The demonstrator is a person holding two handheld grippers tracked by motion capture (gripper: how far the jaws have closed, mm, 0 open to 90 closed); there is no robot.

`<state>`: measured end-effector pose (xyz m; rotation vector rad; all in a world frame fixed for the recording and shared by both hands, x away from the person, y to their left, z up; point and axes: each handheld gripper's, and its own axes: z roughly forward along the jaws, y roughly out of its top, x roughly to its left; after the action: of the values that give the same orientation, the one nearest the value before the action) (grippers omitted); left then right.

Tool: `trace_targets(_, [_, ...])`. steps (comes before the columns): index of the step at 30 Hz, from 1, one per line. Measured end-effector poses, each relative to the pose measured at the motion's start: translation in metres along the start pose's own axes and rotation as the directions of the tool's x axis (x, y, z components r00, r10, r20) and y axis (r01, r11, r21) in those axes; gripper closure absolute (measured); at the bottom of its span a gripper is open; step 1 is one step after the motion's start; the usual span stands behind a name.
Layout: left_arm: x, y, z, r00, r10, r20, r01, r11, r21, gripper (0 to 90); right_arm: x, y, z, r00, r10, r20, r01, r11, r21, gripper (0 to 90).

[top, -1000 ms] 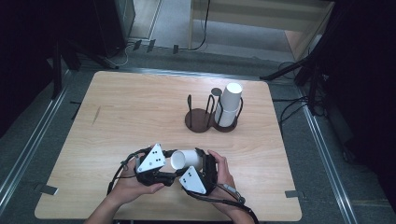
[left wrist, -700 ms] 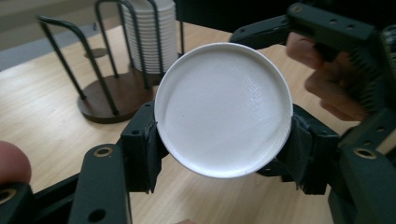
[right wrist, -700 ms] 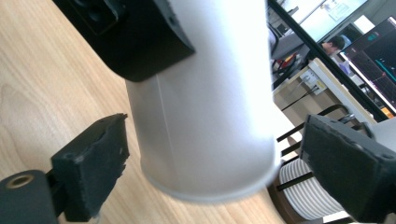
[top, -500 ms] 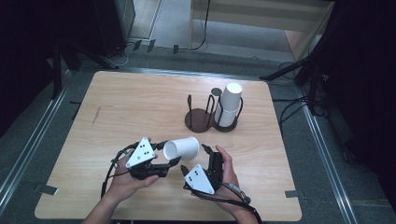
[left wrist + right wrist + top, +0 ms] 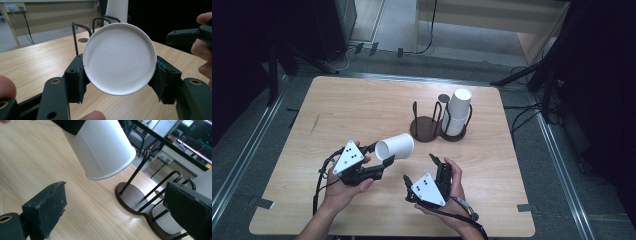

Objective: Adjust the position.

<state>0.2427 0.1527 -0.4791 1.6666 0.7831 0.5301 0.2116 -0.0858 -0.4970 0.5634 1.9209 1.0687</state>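
Nearest the table's front edge, the right gripper sits low in the person's right hand, fingers spread wide w/ nothing between them. In the right gripper view its two black pads frame bare wood, one at lower left, the other at far right.

Just left of it, the left gripper is held up off the table, fingers pinching a white paper cup near its base. The cup lies on its side, open mouth toward the rack, tilted a bit upward. In the left gripper view the cup's round bottom faces the camera, pads touching it on both sides.

Farther back, approx. mid-table, stands a dark wire cup rack w/ two round bases. Its left base is bare wood; the right one holds a stack of white cups, leaning slightly.
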Motion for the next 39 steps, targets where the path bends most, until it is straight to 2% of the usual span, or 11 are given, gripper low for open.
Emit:
trace_targets(10, [0.009, -0.001, -0.005, 0.9982, -0.040, -0.044, 0.038, 0.9980, -0.051, 37.2, -0.004, 0.007, -0.002, 0.9903, 0.135, -0.030, -0.135, 0.991, 0.001, 7.0])
trace_targets(19, [0.019, -0.002, -0.011, 0.9936, -0.089, -0.071, 0.078, 0.9876, -0.136, 37.2, -0.007, 0.017, 0.000, 0.9440, 0.327, -0.046, -0.325, 0.945, 0.033, 12.5])
trace_targets(23, [0.021, -0.004, -0.011, 0.9921, -0.113, -0.055, 0.103, 0.9813, -0.163, 37.1, -0.008, 0.016, 0.004, 0.8967, 0.438, -0.061, -0.435, 0.898, 0.067, 12.2])
trace_targets(24, [0.020, -0.004, -0.011, 0.9918, -0.116, -0.054, 0.105, 0.9800, -0.169, 37.2, -0.008, 0.017, 0.005, 0.8652, 0.499, -0.053, -0.495, 0.866, 0.066, 11.3])
trace_targets(29, [0.019, -0.005, -0.011, 0.9916, -0.117, -0.054, 0.105, 0.9762, -0.190, 37.2, -0.009, 0.023, 0.006, 0.8140, 0.579, -0.051, -0.576, 0.815, 0.056, 3.8])
trace_targets(31, [0.020, -0.005, -0.010, 0.9915, -0.119, -0.052, 0.107, 0.9754, -0.192, 37.2, -0.011, 0.026, 0.007, 0.7651, 0.641, -0.057, -0.639, 0.767, 0.053, 0.0])
trace_targets(32, [0.020, -0.006, -0.010, 0.9912, -0.122, -0.051, 0.110, 0.9743, -0.197, 37.2, -0.011, 0.026, 0.007, 0.7651, 0.641, -0.057, -0.639, 0.767, 0.053, 0.0])
trace_targets(36, [0.020, -0.007, -0.009, 0.9902, -0.131, -0.049, 0.117, 0.9688, -0.218, 37.1, -0.017, 0.025, 0.008, 0.6516, 0.755, -0.076, -0.753, 0.656, 0.056, 0.0])
trace_targets(37, [0.019, -0.008, -0.009, 0.9891, -0.138, -0.051, 0.123, 0.9663, -0.226, 37.1, -0.017, 0.025, 0.008, 0.6516, 0.755, -0.076, -0.753, 0.656, 0.056, 0.0])
trace_targets(38, [0.019, -0.008, -0.010, 0.9885, -0.141, -0.053, 0.125, 0.9645, -0.232, 37.1, -0.019, 0.026, 0.009, 0.6142, 0.784, -0.089, -0.783, 0.620, 0.056, 0.0])
trace_targets(39, [0.019, -0.009, -0.009, 0.9875, -0.148, -0.054, 0.131, 0.9621, -0.239, 37.0, -0.019, 0.026, 0.009, 0.5992, 0.795, -0.096, -0.794, 0.605, 0.054, 0.0])
